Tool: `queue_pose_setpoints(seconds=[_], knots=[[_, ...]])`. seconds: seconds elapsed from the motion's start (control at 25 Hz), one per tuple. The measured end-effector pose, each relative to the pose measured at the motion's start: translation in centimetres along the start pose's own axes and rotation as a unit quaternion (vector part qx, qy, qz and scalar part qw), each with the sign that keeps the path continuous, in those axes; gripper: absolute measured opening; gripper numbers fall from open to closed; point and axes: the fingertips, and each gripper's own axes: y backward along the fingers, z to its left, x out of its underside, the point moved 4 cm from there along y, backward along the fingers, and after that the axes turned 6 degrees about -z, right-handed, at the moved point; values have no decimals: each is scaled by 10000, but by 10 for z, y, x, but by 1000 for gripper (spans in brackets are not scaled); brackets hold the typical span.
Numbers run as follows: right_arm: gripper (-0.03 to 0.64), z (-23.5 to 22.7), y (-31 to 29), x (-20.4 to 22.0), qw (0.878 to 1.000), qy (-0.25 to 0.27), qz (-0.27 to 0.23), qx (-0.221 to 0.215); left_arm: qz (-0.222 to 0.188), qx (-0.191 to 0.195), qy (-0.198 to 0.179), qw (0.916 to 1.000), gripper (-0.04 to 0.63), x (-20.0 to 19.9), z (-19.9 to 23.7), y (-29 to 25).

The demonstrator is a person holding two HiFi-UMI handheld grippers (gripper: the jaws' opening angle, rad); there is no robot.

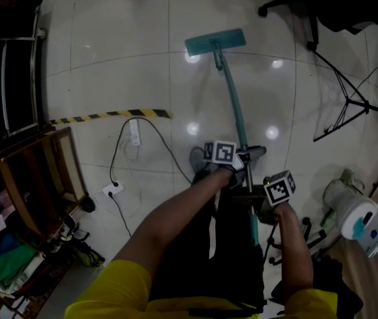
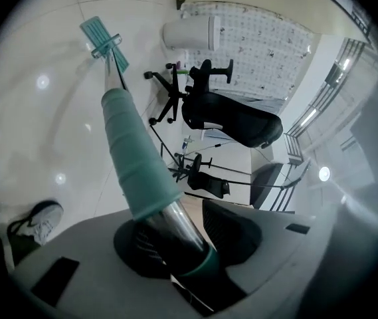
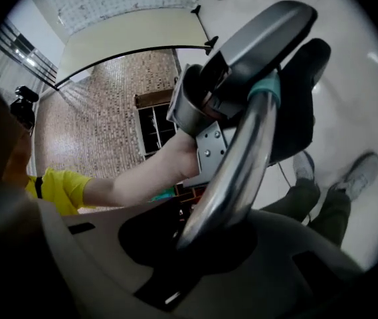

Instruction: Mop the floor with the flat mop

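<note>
A flat mop with a teal head lies flat on the white tiled floor, its teal pole running back toward me. My left gripper is shut on the pole higher up; in the left gripper view its jaws pinch the dark metal section just below the teal sleeve, with the mop head far off. My right gripper is shut on the pole's lower chrome part, behind the left one.
A black-and-yellow striped strip and a white power strip with a black cable lie left of the pole. A wooden frame leans at left. A tripod stand and office chair stand at right, a white appliance near my right side.
</note>
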Motion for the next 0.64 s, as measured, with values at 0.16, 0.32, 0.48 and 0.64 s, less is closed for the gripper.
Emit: queue_pose_setpoints(seconds=[0.16,0.32,0.48,0.64], knots=[[83,-31,-12,-77,9997,153,-193,21,7,153,18,9999,144,-85,18,-19],[78,-34,-31,-107,9993,158,-328,-67,233,-146,-736,9969,209,-124,21,-12],[75,-34,-38,-103,9992,103,-367,-102,24,-2,-647,9979,191,-121,21,-2],[72,-36,-41,-101,9996,91,-284,-12,-265,259,-426,9984,185,-123,24,4]])
